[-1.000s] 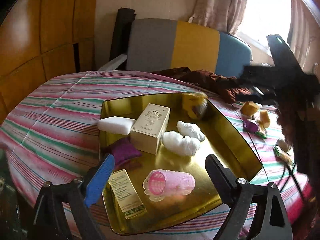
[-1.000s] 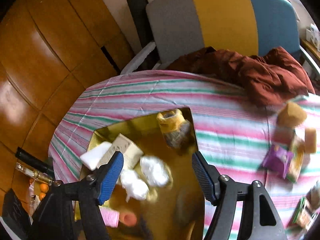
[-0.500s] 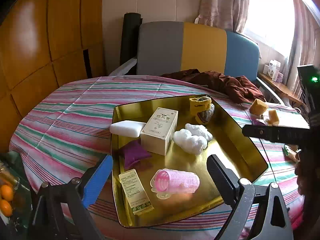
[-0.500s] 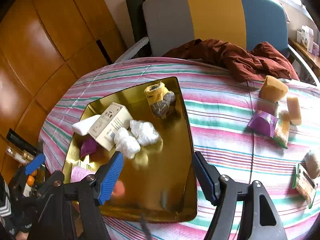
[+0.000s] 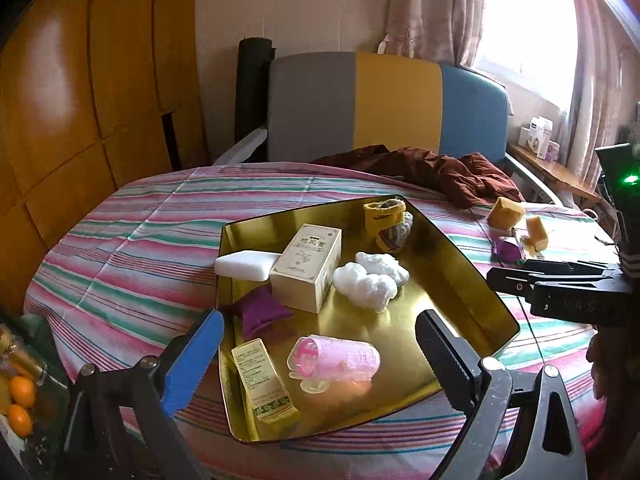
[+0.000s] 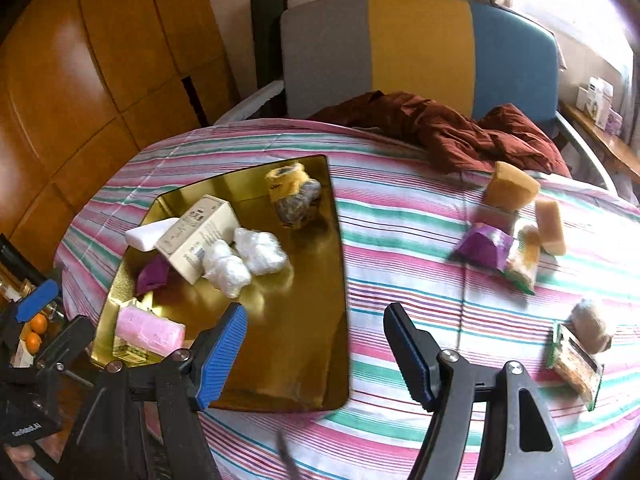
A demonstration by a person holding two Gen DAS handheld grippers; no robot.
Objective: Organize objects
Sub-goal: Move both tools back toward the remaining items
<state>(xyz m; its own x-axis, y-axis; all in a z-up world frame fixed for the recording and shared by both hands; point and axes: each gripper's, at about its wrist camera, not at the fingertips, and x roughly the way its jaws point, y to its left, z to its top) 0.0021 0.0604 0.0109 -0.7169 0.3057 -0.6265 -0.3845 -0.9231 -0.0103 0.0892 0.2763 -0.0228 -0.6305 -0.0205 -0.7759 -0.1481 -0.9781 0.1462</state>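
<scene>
A gold tray point(image 5: 472, 280) point(image 6: 304, 344) lies on the striped tablecloth. It holds a cream box point(image 5: 306, 266), a white block point(image 5: 244, 265), a purple pouch point(image 5: 260, 314), white cotton balls point(image 5: 370, 278), a pink roller point(image 5: 340, 360), a slim printed packet point(image 5: 262, 384) and a yellow-grey bundle point(image 5: 386, 222). My left gripper point(image 5: 316, 364) is open and empty above the tray's near edge. My right gripper point(image 6: 316, 356) is open and empty over the tray's near right corner. Loose on the cloth at the right are tan sponges point(image 6: 510, 188), a purple packet point(image 6: 484, 246) and a green packet point(image 6: 576, 364).
A crumpled dark red cloth point(image 6: 440, 132) lies at the table's far side, before a grey, yellow and blue chair back point(image 6: 416, 52). Wooden panels stand at the left. Oranges point(image 5: 20, 400) sit low at the left, off the table. The right gripper's body point(image 5: 560, 292) shows at the right.
Both grippers have pulled back and up from the tray, so more of the table shows. The right gripper has swung to the right toward the loose items. Both stayed open.
</scene>
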